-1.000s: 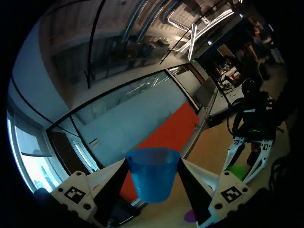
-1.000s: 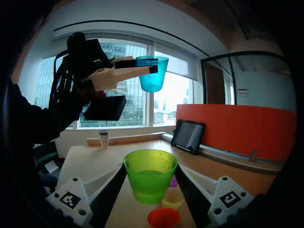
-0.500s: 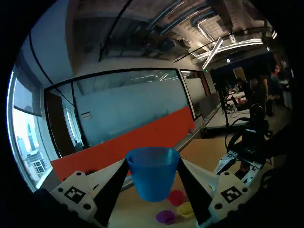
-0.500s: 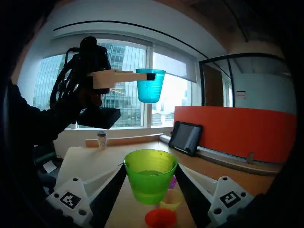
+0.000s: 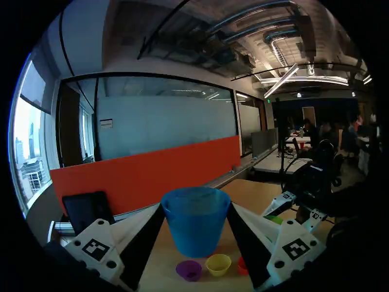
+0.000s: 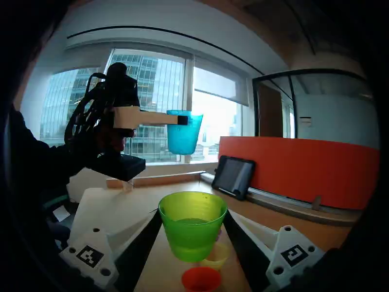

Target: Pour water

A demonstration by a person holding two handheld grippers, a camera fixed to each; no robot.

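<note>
Step check: both tools are loaded and I'm in the line-up before a tip, nothing is flowing. My left gripper (image 5: pixel 195 209) is clamped on the blue cup (image 5: pixel 195 221), both fingers tight on its sides, cup upright and level in the air. My right gripper (image 6: pixel 193 214) is clamped on the green cup (image 6: pixel 193 232) the same way, upright, held just above the table (image 6: pixel 112 207). From the right gripper view, blue sits higher than green and off to its left, well apart, so no rim is over any mouth. Green looks to hold a little liquid low down (blue's contents I can't read through the tinted wall, so I can't tell which cup is the source). My read is that blue is the pourer, given its height. Next move calls for bringing blue's rim over green's mouth, close above it, then rolling the left wrist slowly while the right holds green level. Watch the loose little cups under the work zone: the purple cup (image 5: pixel 188 270), yellow cup (image 5: pixel 218 264) and red cup (image 6: pixel 201 280) would catch any miss, and the tablet (image 6: pixel 233 176) stands near the orange partition (image 6: pixel 311 168).
</note>
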